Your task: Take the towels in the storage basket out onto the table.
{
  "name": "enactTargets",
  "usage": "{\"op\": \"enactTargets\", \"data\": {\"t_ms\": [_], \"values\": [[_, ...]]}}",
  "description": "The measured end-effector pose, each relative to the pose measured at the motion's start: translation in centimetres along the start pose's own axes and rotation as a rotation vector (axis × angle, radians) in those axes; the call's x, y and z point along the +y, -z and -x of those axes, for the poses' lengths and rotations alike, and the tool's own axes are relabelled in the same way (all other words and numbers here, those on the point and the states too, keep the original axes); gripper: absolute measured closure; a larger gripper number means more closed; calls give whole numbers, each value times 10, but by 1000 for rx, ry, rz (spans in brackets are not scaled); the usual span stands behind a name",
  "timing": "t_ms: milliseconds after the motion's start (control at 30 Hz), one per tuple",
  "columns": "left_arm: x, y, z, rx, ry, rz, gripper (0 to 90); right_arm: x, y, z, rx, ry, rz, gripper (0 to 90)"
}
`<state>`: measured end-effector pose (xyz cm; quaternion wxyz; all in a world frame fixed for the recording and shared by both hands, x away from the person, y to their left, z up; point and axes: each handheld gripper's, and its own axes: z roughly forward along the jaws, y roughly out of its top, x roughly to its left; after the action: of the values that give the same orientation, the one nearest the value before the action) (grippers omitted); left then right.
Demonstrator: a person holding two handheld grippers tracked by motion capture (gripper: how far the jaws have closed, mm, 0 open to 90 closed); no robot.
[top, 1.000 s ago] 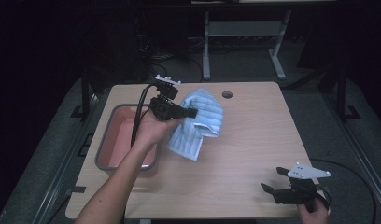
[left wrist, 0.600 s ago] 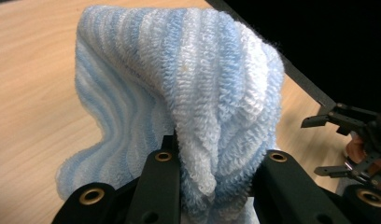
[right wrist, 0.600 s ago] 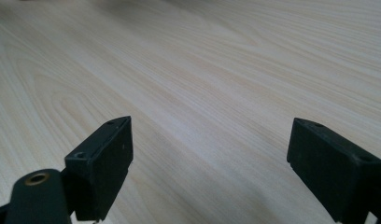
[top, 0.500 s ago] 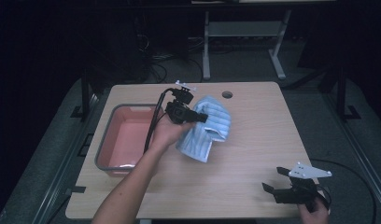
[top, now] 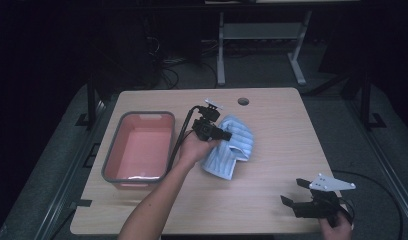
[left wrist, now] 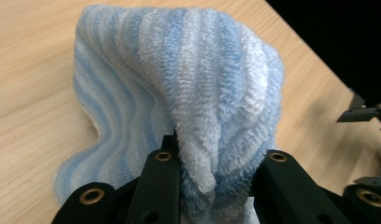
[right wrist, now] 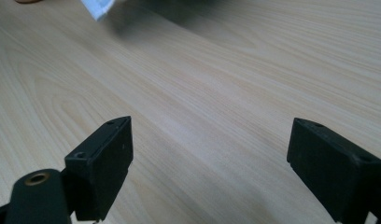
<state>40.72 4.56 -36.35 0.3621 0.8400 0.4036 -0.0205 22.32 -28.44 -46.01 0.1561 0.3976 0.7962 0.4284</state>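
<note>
- When you look down from the high view, the left gripper (top: pixel 223 134) pinches a soft blue and white striped towel (top: pixel 233 148) near the middle of the light wooden table (top: pixel 272 125), just right of a pink plastic tub with a grey rim (top: pixel 140 148). The right gripper (top: pixel 293 193) sits near the table's front right corner, jaws wide apart, holding nothing.
- Up close in the left gripper view, the jaws squeeze a bunched fold of the towel (left wrist: pixel 198 102).
- Over in the right gripper view, the jaws stand far apart above bare wood (right wrist: pixel 202 93).
</note>
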Motion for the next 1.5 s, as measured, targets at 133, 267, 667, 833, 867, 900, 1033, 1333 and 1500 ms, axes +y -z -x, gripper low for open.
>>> {"op": "enactTargets", "data": {"t_ms": [133, 267, 667, 833, 867, 900, 1033, 1333, 1500], "values": [[-5, -11, -2, -9, 26, 0, 762, 0, 0, 0, -1, 3, 0, 137], [-9, -20, -4, -5, 36, -7, 757, 0, 0, -1, -3, -1, 0, 137], [-18, -38, -7, 12, 56, -18, 746, 1, -1, -2, 0, 7, -6, 137], [-20, -43, -5, 21, 54, -17, 710, 1, -1, -2, 1, 7, -6, 137], [-21, -45, -4, 23, 52, -21, 710, 1, -1, -2, 1, 8, -7, 137], [-21, -45, -4, 23, 52, -21, 708, 0, -1, -2, 1, 7, -7, 137], [-22, -49, -5, 23, 55, -22, 693, 1, -1, -2, 4, 13, -8, 137], [-27, -48, -4, 7, 56, -16, 612, 1, -1, -3, 7, 9, -7, 137], [-28, -44, -3, 30, 49, 0, 520, 2, -2, -3, 5, 8, -3, 138]]}}
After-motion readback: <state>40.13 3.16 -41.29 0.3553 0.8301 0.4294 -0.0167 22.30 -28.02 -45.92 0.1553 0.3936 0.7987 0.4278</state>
